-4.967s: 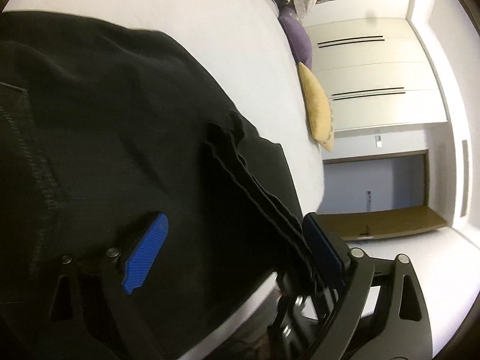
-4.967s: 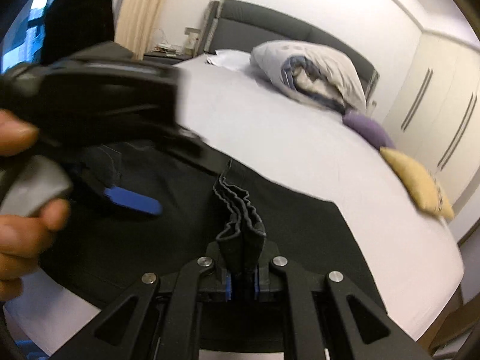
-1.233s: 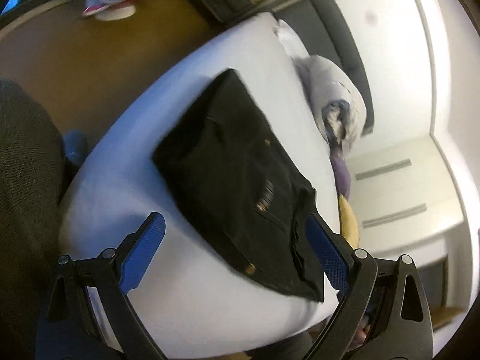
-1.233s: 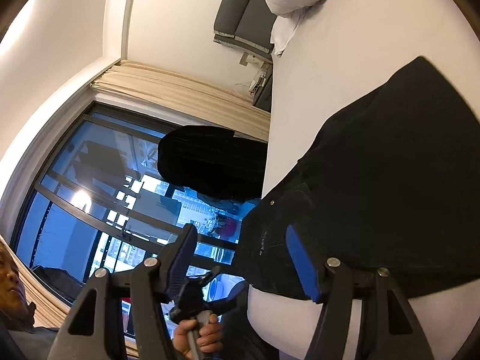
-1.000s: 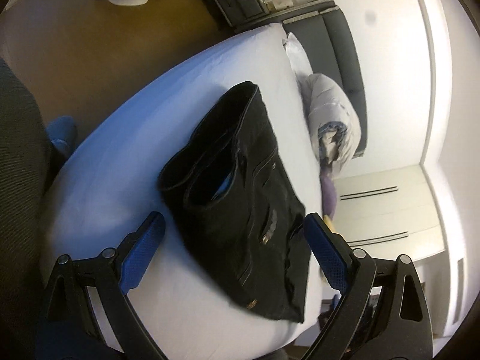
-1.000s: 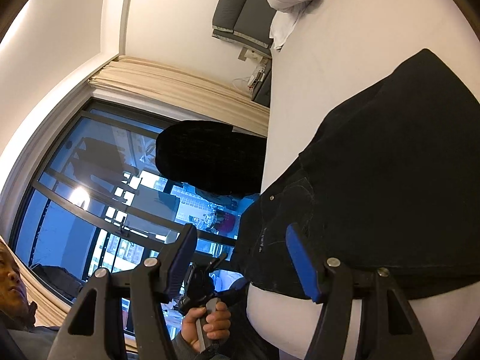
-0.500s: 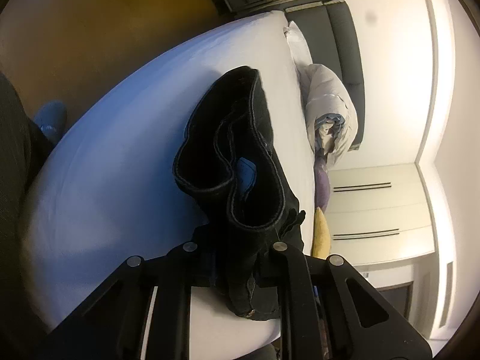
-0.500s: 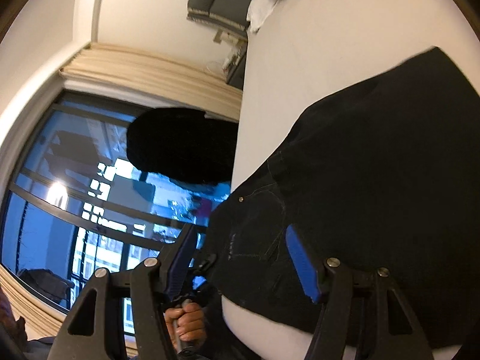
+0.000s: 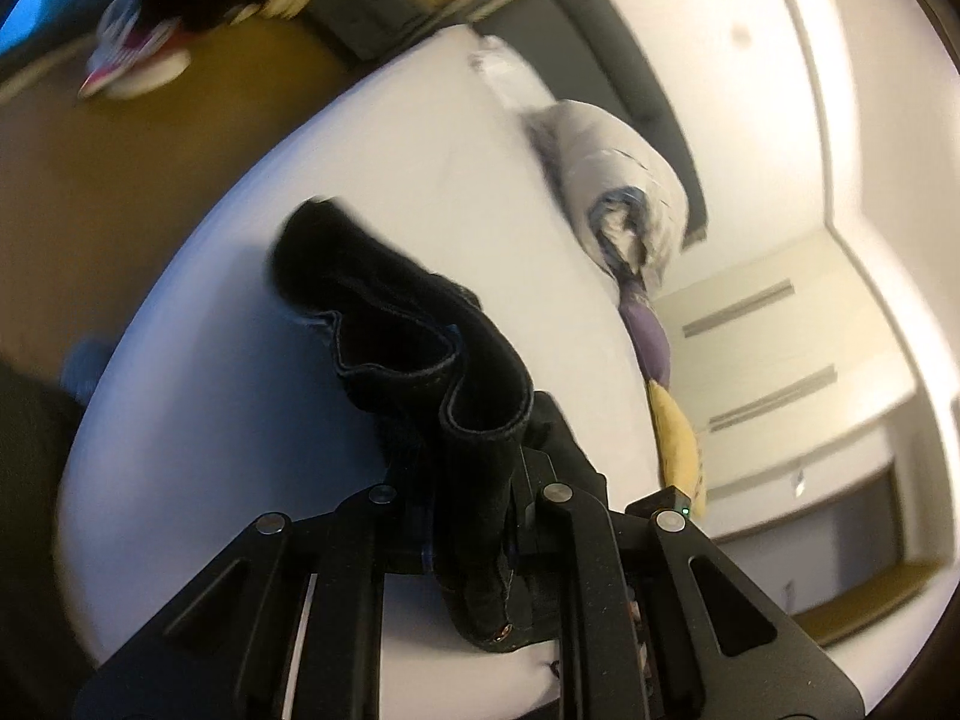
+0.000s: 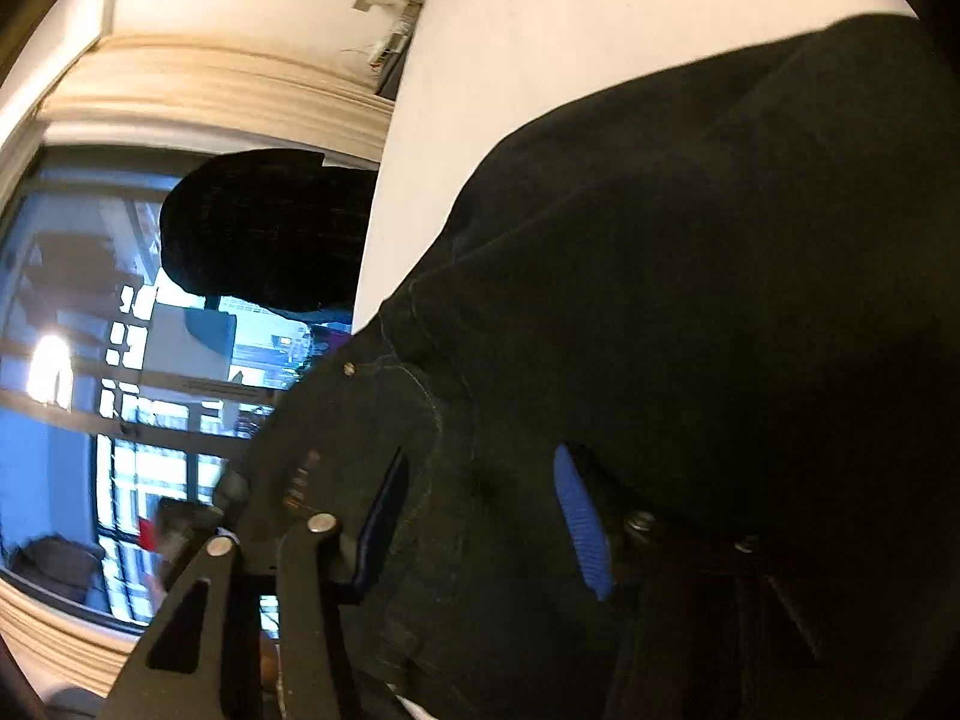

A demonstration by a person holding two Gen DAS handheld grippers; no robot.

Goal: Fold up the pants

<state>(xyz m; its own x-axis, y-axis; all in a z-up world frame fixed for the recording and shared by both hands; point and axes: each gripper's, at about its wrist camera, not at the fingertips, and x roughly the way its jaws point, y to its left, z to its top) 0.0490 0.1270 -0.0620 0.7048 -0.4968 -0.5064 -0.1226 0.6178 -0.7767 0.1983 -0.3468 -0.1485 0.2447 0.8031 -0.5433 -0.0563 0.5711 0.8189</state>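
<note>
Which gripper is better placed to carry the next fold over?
Left. The left gripper is already shut on the black pants, lifting a bunched edge off the bed. The right gripper hovers open over the fabric, gripping nothing.

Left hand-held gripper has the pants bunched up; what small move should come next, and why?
Probably close the right hand-held gripper on the fabric. Its jaws stand open around the black pants, while the left hand-held gripper alone is shut on a bunched edge lifted off the bed. A second hold would let the fold be carried evenly.
</note>
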